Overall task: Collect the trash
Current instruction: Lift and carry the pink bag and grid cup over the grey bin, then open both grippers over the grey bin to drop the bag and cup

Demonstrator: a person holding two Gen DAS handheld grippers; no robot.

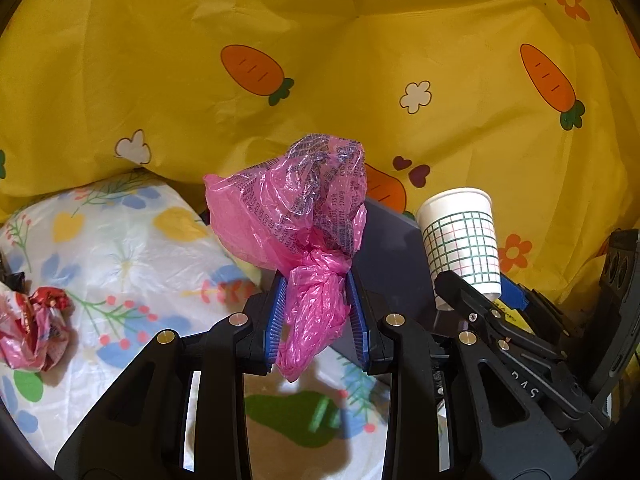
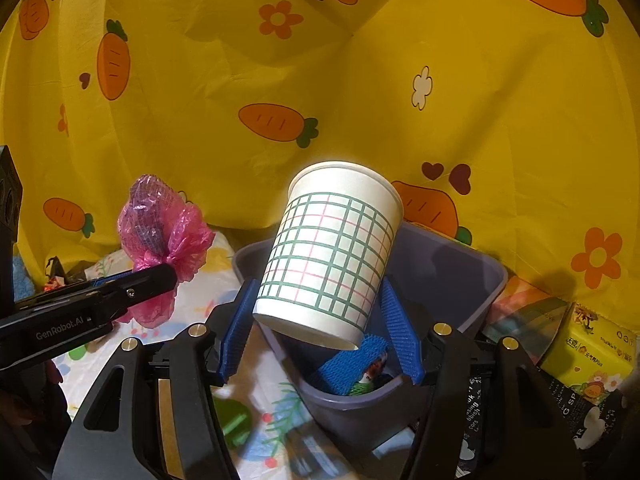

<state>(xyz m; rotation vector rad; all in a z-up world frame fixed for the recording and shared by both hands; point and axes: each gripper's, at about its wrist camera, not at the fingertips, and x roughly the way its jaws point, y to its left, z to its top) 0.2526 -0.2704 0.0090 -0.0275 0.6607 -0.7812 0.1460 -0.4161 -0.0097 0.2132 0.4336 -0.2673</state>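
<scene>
Pinching a pink bag [image 1: 296,216], left gripper [image 1: 316,280]; right gripper [image 2: 316,312] clasps paper cup [image 2: 332,248].

"GenRobot.AI" stands in pale letters along the black side of the left gripper [image 2: 154,280], seen from the right wrist view. The pink plastic bag [image 1: 298,216] carries rows of dark blue print, too crumpled to read. The yellow tissue pack [image 2: 592,352] bears Chinese characters ending in "Plus". The black packet [image 2: 474,412] beside the grey bin [image 2: 452,276] shows only broken white lettering.

One pink bag [image 1: 296,216], one paper cup [image 2: 332,256], one bin [image 2: 452,276], one crumpled wrapper [image 1: 36,332]
</scene>
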